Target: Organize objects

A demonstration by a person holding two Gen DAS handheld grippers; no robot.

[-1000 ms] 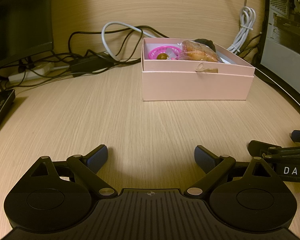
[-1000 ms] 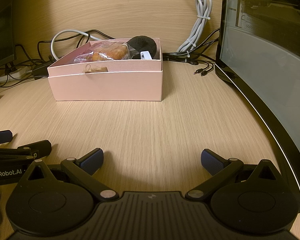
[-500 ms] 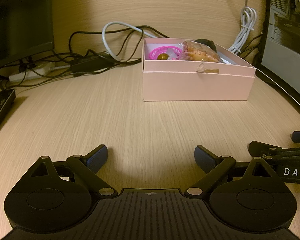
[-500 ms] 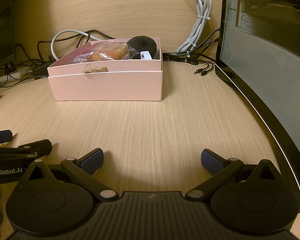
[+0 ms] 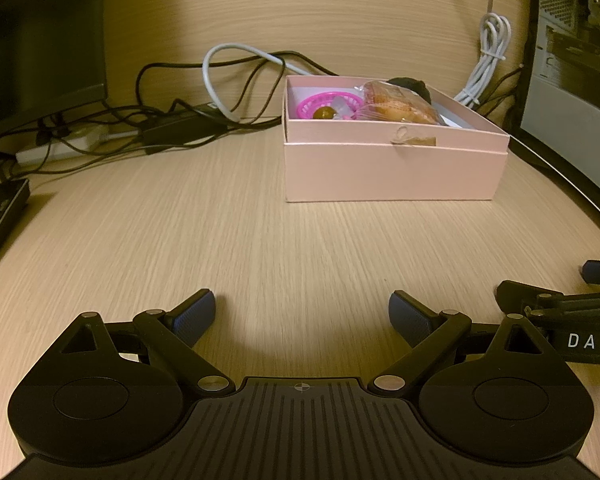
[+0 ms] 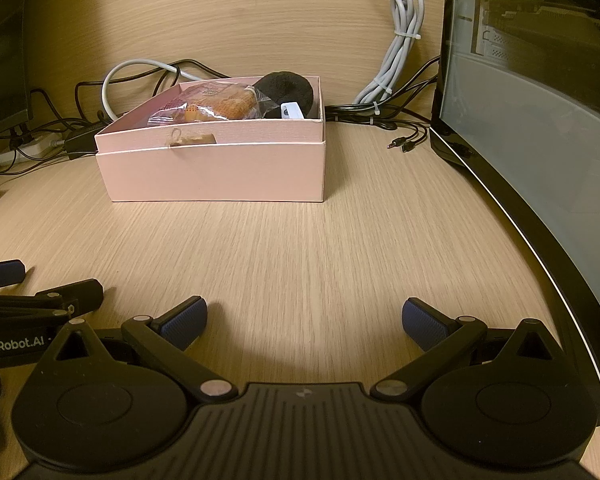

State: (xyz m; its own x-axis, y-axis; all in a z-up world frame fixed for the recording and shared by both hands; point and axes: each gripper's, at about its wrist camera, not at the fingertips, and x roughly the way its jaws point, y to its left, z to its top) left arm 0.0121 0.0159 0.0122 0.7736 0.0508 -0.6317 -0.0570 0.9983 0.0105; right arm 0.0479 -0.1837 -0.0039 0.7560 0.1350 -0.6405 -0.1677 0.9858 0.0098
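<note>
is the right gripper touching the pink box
Apart. In the right wrist view the right gripper sits open well short of the pink box, with a wide stretch of bare table between its fingertips and the box's front wall.

A light wood-grain surface [image 6: 300, 248] fills the foreground, lit warm and yellowish, brightest near the lower middle. Behind it rises a back panel [image 6: 228, 12] of the same pale wood grain. Along the panel's foot lies a tangle of black cables [image 5: 172, 120], with a looped grey cable [image 5: 220, 76] among them and a white power strip [image 5: 56, 150] at the left. A tied bundle of grey cable [image 6: 400, 56] hangs down the panel. At the right stands a computer case with a glass side [image 6: 532, 128]. A dark monitor [image 5: 40, 40] stands at the left.
</note>
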